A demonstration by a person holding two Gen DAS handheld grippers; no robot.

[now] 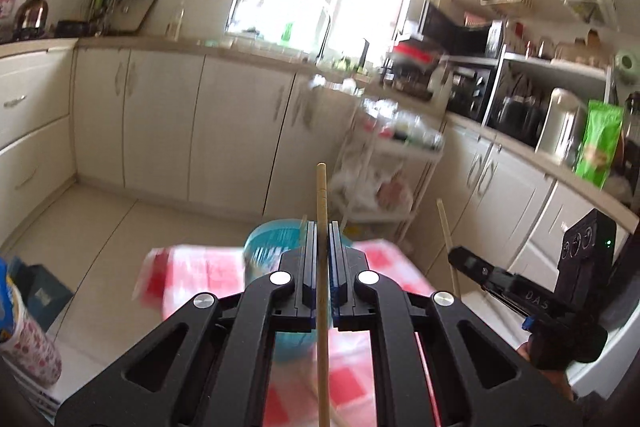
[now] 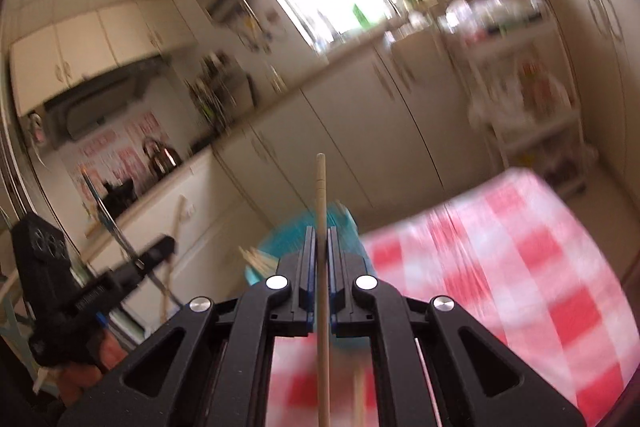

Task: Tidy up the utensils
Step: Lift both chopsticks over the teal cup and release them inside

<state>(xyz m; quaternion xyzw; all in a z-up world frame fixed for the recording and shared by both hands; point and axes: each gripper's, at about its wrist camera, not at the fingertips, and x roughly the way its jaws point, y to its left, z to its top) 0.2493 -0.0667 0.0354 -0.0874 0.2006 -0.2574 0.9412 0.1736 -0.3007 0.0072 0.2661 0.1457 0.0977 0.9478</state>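
Left wrist view shows my left gripper [image 1: 320, 227] with its fingers clamped on a thin pale wooden chopstick [image 1: 321, 195] that juts past the tips, above the round turquoise plastic holder [image 1: 264, 247] just beyond them. Right gripper [image 2: 320, 231] pinches a matching wooden stick [image 2: 320, 183] likewise. With both frames blurred, I risk missing the holder's mouth, and either stick could pivot or slip onto the red-checked tabletop [image 2: 520, 247].
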